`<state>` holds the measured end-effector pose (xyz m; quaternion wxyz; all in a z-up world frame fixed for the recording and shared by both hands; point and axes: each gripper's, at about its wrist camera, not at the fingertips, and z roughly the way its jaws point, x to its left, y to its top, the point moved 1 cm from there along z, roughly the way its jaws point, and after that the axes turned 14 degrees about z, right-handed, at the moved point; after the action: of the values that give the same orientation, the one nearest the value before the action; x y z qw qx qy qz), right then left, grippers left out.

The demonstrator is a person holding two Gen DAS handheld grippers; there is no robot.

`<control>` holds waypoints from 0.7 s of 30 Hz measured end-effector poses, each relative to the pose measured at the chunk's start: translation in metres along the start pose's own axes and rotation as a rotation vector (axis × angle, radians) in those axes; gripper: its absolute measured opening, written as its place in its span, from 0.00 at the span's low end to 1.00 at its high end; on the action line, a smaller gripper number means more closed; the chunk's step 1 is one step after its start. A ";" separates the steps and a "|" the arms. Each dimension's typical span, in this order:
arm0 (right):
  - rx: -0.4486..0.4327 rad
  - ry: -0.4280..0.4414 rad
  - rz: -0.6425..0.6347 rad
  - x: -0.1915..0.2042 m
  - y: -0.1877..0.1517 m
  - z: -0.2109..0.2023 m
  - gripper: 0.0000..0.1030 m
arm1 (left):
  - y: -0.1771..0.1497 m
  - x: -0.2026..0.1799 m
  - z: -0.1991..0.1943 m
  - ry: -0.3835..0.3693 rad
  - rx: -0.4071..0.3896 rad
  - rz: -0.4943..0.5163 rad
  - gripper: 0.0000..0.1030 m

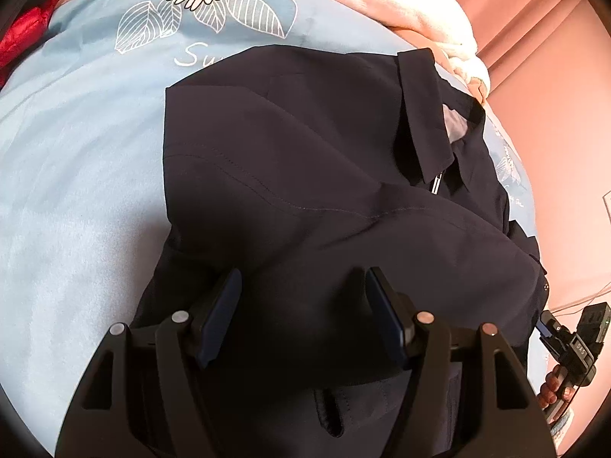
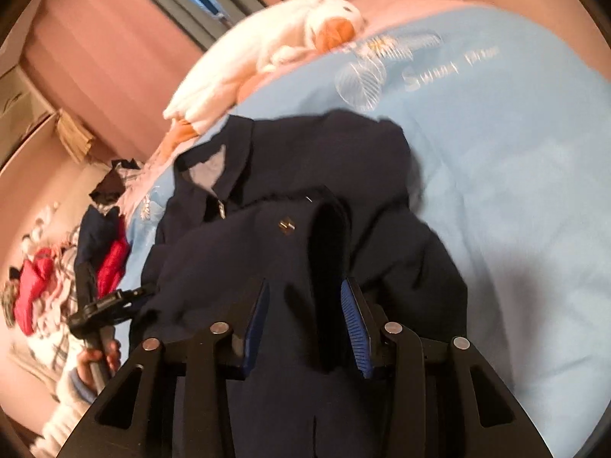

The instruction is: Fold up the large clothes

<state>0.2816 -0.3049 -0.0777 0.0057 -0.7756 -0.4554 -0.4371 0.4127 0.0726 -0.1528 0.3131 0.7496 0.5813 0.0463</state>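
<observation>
A dark navy jacket (image 1: 305, 175) with a collar and a zip lies on the light blue bedcover (image 1: 76, 152), one sleeve laid across its body. My left gripper (image 1: 303, 278) hovers over the lower part, jaws apart, nothing between the pads. In the right wrist view the jacket (image 2: 275, 198) shows with its sleeve cuff (image 2: 328, 252) just ahead. My right gripper (image 2: 305, 294) is open, cloth lying between its blue pads but not pinched. The right gripper also shows in the left wrist view (image 1: 542, 324) at the jacket's right edge. The left gripper shows in the right wrist view (image 2: 130, 294).
A white and orange plush blanket (image 1: 420, 7) lies at the head of the bed; it also shows in the right wrist view (image 2: 267, 49). Pink curtains (image 2: 114, 57) hang behind. Red and dark clothes (image 2: 110, 255) are piled beside the bed. A red garment (image 1: 26, 26) lies at the far left.
</observation>
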 end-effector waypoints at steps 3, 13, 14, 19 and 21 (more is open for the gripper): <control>-0.005 0.094 0.013 0.001 -0.006 -0.008 0.40 | 0.002 0.000 0.001 0.005 0.009 0.005 0.65; 0.091 0.195 -0.052 0.013 -0.016 0.001 0.04 | 0.004 -0.001 0.005 0.005 0.014 -0.001 0.66; 0.098 0.219 -0.099 0.018 -0.022 -0.005 0.04 | 0.004 -0.001 0.005 0.004 0.017 0.001 0.66; 0.307 0.051 -0.440 0.029 -0.076 0.006 0.04 | 0.006 0.002 0.008 0.003 0.032 -0.007 0.66; 0.393 -0.012 -0.470 0.020 -0.091 0.018 0.04 | 0.006 0.003 0.008 -0.002 0.030 -0.018 0.66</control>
<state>0.2329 -0.2302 -0.1102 0.0513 -0.6356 -0.6983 -0.3253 0.4221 0.0712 -0.1567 0.3027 0.7490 0.5885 0.0339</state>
